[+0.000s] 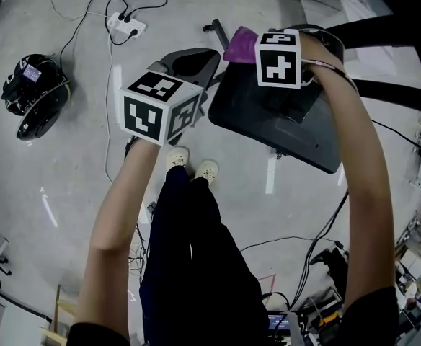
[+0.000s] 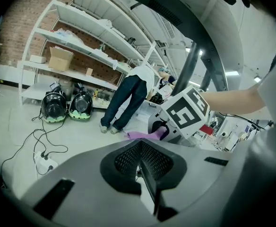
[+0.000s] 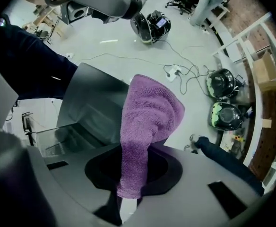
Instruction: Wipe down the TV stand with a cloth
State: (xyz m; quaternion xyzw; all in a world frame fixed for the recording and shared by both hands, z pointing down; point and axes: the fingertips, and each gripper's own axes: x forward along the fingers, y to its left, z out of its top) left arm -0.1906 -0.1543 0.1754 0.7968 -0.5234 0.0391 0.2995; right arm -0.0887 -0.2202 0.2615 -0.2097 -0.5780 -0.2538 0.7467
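We hold the right gripper (image 3: 128,200) pinching a purple cloth (image 3: 145,122), which sticks out past the jaws at the far left corner of the TV stand's dark grey base (image 1: 275,125). We cannot tell whether the cloth touches it. Our right arm and its marker cube cover part of the base. The left gripper (image 2: 140,167) hovers left of the base, jaws pressed together on nothing. Around us lie a white power strip (image 1: 126,25) with trailing cables far off, a black helmet-shaped unit (image 1: 34,96) at the left and our shoes (image 1: 192,170) near the base. Farther off, a person (image 2: 128,98) bends over beside white shelving (image 2: 72,37).
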